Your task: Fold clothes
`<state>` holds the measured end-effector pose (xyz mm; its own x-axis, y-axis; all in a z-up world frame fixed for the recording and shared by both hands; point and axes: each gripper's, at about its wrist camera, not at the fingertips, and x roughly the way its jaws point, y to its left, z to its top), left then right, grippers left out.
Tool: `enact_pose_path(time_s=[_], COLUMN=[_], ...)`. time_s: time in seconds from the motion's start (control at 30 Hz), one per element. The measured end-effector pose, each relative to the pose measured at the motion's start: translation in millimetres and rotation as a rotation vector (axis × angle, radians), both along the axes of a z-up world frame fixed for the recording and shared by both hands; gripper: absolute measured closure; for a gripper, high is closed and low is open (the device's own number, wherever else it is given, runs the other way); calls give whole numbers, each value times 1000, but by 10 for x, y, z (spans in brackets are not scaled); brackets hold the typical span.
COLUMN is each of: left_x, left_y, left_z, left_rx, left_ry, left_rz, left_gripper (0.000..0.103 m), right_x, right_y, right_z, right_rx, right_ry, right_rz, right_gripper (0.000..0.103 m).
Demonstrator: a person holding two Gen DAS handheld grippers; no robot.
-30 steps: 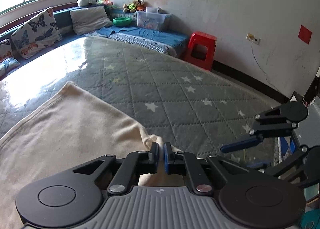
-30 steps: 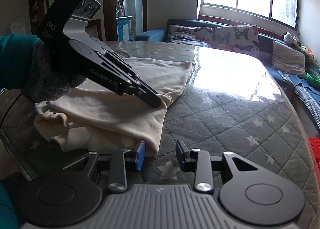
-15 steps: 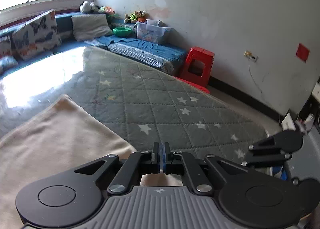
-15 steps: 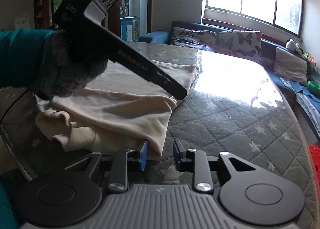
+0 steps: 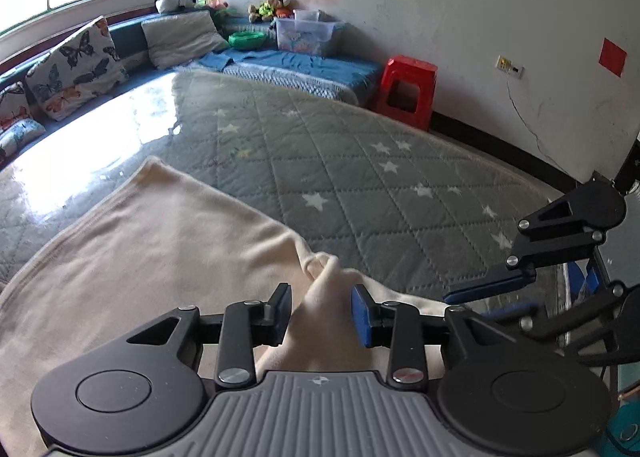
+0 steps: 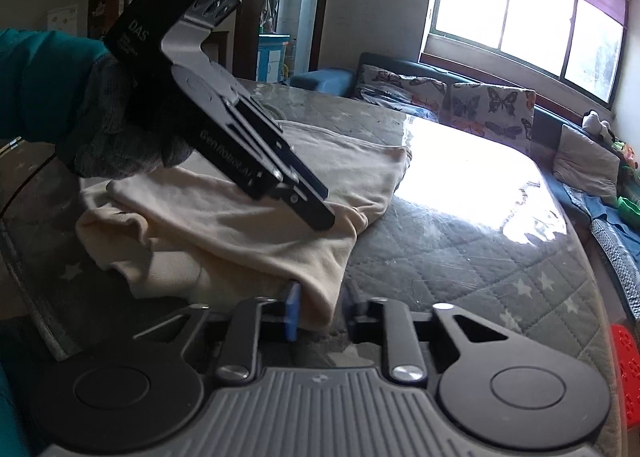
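A cream garment (image 6: 256,225) lies folded in layers on the star-quilted grey mat (image 6: 460,257). In the right wrist view its near corner sits between the fingers of my right gripper (image 6: 322,315). Those jaws are closing, with a small gap left beside the right finger. In the left wrist view a raised fold of the cream garment (image 5: 160,257) stands between the blue pads of my left gripper (image 5: 320,309), whose jaws are opening off it. A gloved hand (image 6: 116,125) with a teal sleeve holds the left gripper (image 6: 316,213) tip-down on the cloth. The right gripper (image 5: 480,301) shows at the right edge.
A red stool (image 5: 406,91) stands beyond the mat's far edge by the white wall. Butterfly pillows (image 5: 76,73), a clear box (image 5: 306,33) and soft toys line the window bench. Glare covers the mat's middle (image 6: 460,161). The mat's near edge curves just below my right gripper.
The left jaws, pinched shut on the cloth before, have parted and a fold now stands loose between them. The right jaws have narrowed around the garment's corner.
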<state>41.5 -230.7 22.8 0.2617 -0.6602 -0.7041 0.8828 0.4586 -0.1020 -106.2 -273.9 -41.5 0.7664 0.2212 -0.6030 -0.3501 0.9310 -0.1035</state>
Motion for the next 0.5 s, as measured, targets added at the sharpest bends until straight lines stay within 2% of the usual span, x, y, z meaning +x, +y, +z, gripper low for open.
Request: enact_pose_path(time_s=[0.07, 0.17, 0.2, 0.5], left_x=[5, 30, 32, 28], left_y=[3, 12, 12, -58], left_z=[-29, -41, -42, 45], left_rx=[2, -17, -24, -120], left_ry=[11, 35, 38, 33], left_rz=[-4, -9, -11, -2], left_gripper=[76, 93, 95, 98], right_x=[0, -12, -16, -71], right_y=[-8, -29, -37, -76], right_z=[6, 12, 10, 7], right_rx=[7, 14, 16, 12], right_ry=[-4, -8, -8, -14], right_rz=[-10, -27, -33, -74], right_gripper=[97, 99, 100, 101])
